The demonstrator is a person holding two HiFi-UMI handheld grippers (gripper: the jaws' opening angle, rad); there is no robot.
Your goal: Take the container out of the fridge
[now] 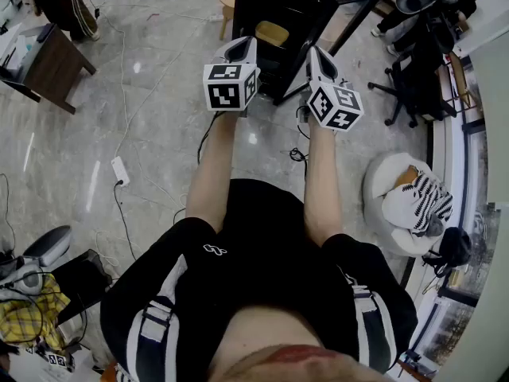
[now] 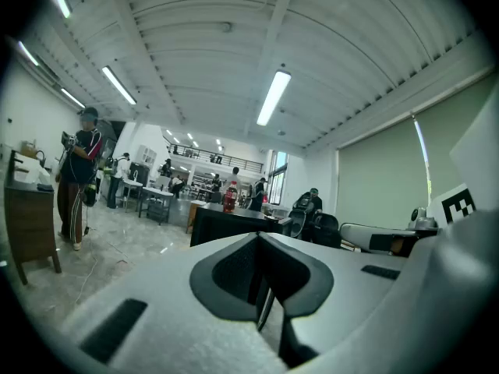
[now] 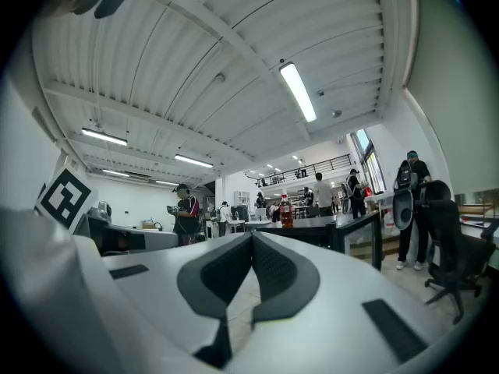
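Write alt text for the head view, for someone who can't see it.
Seen from above, a person in black holds the left gripper and right gripper out side by side, pointed toward a black fridge. A marble floor lies below, with a power strip at the left.

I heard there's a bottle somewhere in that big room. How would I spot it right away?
In the right gripper view, look to the middle of the hall for the long black cabinet. The bottle stands upright on its flat top. It is small and red, and it is the only thing showing on that dark top.
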